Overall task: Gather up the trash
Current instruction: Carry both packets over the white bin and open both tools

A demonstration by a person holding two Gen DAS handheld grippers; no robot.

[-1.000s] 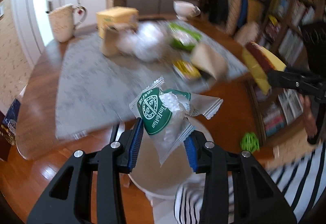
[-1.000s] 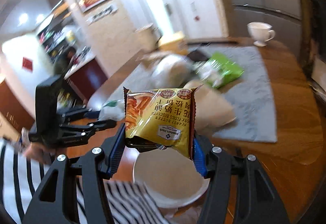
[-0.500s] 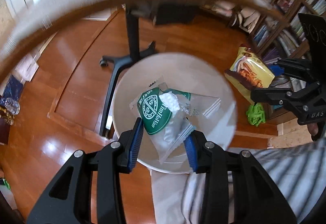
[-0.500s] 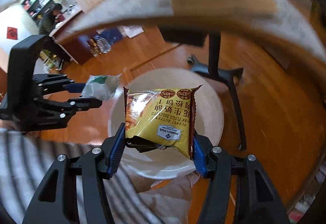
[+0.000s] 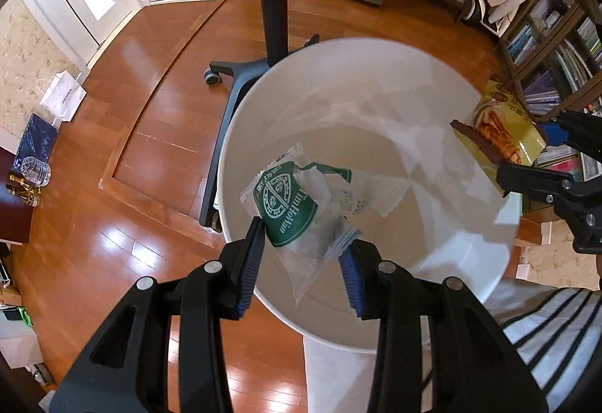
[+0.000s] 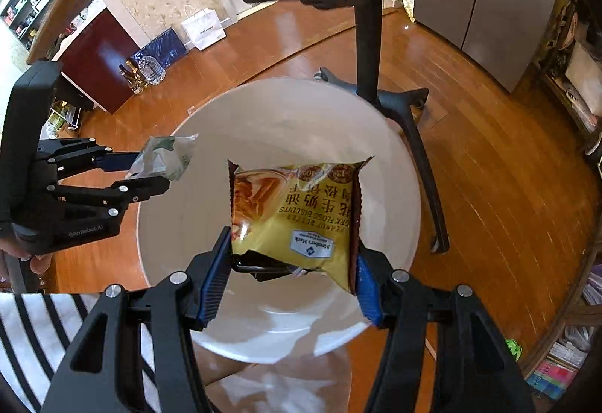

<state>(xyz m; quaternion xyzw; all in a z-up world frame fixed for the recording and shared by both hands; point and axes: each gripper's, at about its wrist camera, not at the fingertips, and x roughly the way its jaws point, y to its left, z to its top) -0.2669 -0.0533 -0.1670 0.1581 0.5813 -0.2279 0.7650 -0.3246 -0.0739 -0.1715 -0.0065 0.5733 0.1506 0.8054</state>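
Observation:
My left gripper (image 5: 303,262) is shut on a clear and green snack wrapper (image 5: 301,210) and holds it over the open mouth of a round white trash bin (image 5: 376,104). My right gripper (image 6: 288,281) is shut on a yellow biscuit packet (image 6: 297,213) and holds it over the same bin (image 6: 278,119). In the left wrist view the yellow packet (image 5: 500,127) shows at the bin's right rim. In the right wrist view the left gripper (image 6: 150,174) with the wrapper (image 6: 165,157) shows at the bin's left rim.
The black table leg and wheeled base (image 5: 240,74) stand just behind the bin on the wooden floor (image 5: 143,119). Bookshelves (image 5: 557,48) stand to the right. Bags and bottles (image 6: 165,48) stand by the far wall. A striped garment (image 6: 22,330) is below.
Both grippers have dropped from table height to below the tabletop and closed in over the bin, which now fills both views. Both still hold their wrappers.

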